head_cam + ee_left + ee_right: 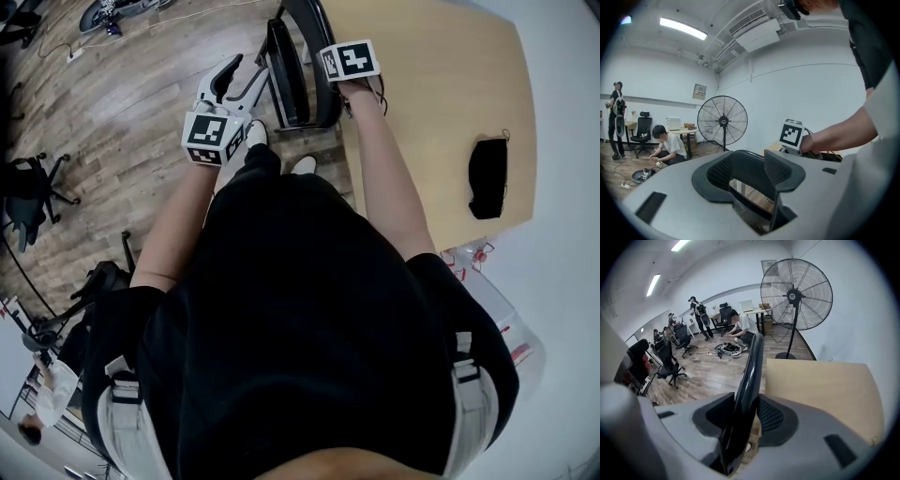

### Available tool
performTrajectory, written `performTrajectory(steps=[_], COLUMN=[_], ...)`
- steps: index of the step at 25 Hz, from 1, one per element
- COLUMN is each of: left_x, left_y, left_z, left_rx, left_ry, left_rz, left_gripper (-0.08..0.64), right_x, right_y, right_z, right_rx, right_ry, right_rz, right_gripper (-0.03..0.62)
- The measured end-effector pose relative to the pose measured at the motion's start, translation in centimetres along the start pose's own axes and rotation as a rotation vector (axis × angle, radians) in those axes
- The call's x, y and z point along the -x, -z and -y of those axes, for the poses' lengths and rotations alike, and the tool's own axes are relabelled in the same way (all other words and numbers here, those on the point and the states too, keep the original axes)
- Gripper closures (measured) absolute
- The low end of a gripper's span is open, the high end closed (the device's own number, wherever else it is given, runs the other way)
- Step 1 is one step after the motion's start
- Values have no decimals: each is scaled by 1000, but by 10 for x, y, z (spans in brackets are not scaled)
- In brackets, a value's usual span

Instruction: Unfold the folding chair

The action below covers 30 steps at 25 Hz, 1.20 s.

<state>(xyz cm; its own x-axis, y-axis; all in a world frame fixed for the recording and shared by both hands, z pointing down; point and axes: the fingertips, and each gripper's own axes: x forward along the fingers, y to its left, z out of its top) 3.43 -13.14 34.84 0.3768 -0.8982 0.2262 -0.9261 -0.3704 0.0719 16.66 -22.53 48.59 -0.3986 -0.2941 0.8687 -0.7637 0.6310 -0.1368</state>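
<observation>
The black folding chair (pixel 298 66) stands folded on the wood floor against the table's left edge, just beyond my feet. My left gripper (pixel 228 73) reaches it from the left. In the left gripper view a dark chair panel (pixel 747 171) fills the gap between the pads of the left gripper (pixel 750 164). My right gripper (pixel 746 411) comes down from above, under its marker cube (pixel 350 60). It is shut on the thin upright edge of a chair panel (pixel 749 380), which rises between both pads.
A light wooden table (pixel 441 103) runs along the chair's right side, with a black pouch (pixel 487 176) on it. A standing fan (pixel 796 296) is beyond the table. Office chairs (pixel 33 192) stand to the left. A person (pixel 668 147) crouches on the floor farther off.
</observation>
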Motion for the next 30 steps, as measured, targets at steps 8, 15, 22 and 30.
performTrajectory(steps=[8, 15, 22, 30], left_x=[25, 14, -14, -46], left_y=[10, 25, 49, 90], left_z=[-22, -51, -87, -118], left_rx=[9, 35, 97, 113], left_ry=[-79, -54, -31, 0], left_rz=[-20, -42, -82, -177], left_gripper=[360, 362, 361, 360], right_x=[-3, -5, -8, -13], right_y=[-13, -14, -17, -22], right_z=[-34, -48, -62, -82], right_rx=[32, 26, 22, 9], right_ry=[-10, 22, 63, 89], right_rz=[30, 12, -10, -17], right_gripper=[442, 442, 442, 443])
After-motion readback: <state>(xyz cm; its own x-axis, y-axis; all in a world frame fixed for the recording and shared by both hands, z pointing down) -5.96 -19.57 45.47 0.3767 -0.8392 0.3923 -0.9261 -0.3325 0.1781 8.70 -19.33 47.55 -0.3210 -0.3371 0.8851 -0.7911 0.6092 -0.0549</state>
